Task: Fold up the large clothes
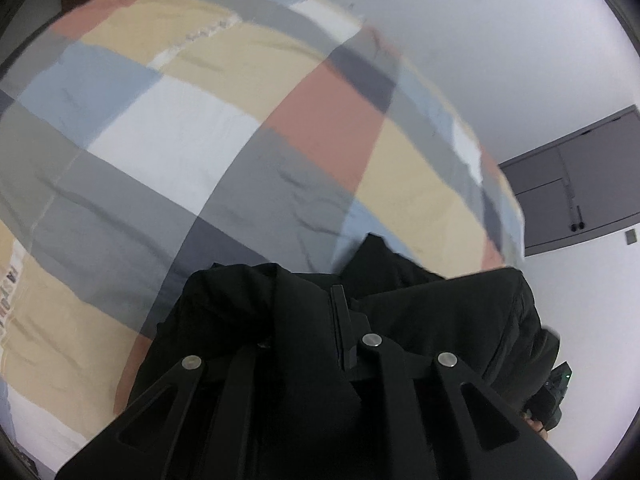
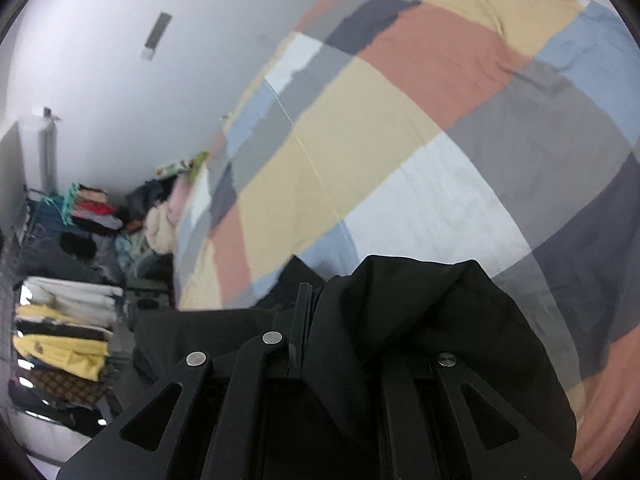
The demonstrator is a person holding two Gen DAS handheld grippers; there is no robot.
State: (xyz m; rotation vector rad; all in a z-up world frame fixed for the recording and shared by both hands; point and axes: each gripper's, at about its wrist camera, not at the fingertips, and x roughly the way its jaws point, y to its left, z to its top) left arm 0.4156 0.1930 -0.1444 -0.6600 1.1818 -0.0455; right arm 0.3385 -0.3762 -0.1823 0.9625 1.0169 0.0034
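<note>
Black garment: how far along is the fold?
Done: both grippers have hold of the black garment, the left gripper and the right gripper with jaws shut on bunched fabric. In hand: it hangs above the patchwork bedspread. Left: no neat fold shows; laying out and folding remain.

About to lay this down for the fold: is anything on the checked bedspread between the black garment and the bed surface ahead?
Nothing visible. Both grippers, left and right, are clamped on the black garment, and the checked bedspread ahead shows only bare fabric.
</note>
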